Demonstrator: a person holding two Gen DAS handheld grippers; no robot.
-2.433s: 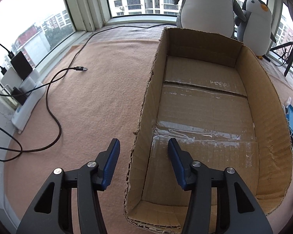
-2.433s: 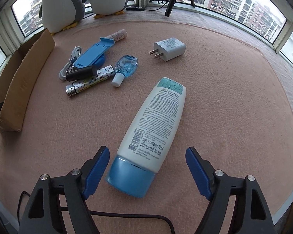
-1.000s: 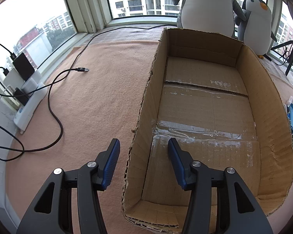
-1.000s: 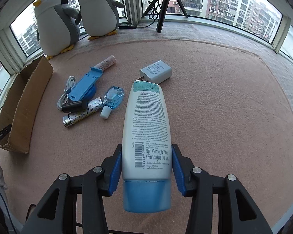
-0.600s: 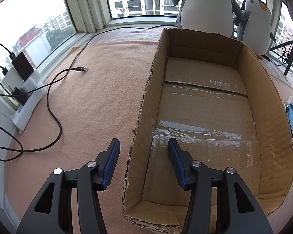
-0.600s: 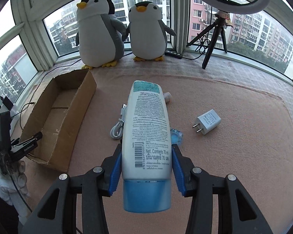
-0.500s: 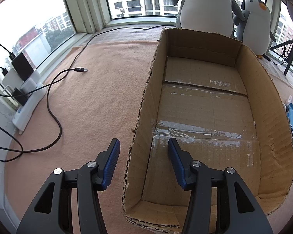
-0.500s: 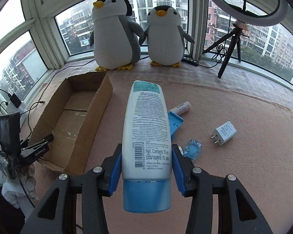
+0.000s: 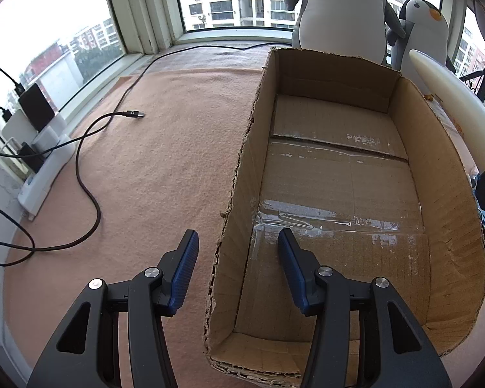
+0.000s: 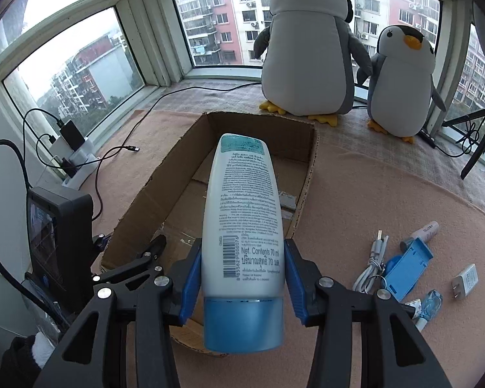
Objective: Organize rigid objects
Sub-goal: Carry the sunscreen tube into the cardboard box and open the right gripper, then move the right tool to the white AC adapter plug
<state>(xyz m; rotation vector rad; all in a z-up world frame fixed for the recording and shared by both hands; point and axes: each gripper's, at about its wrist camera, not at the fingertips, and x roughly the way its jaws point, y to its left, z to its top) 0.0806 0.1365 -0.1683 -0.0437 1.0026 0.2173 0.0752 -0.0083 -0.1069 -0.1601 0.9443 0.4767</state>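
**Bottle carried across to the box**

Since 1 second ago the right gripper (image 10: 242, 278) has swung away from the scattered small items, and the open brown cardboard box (image 10: 307, 174) now lies straight ahead beyond its jaws. Its 2 blue pads are clamped on the white plastic lotion bottle with a pale blue cap (image 10: 242, 226), squeezing the lower body just above the cap. The bottle's long axis runs forward along the fingers: cap end back toward the camera, teal-banded flat end pointing ahead over the box interior. Its printed back label with barcode faces up.

In the left wrist view, the left gripper (image 9: 236, 271) straddles the box's near side wall (image 9: 229, 258), 1 pad outside and 1 inside; whether the pads press the cardboard cannot be told, though the jaws stand at their narrowest. The bottle's white body (image 9: 452, 97) shows beyond the right side of these jaws, past the box's far wall.
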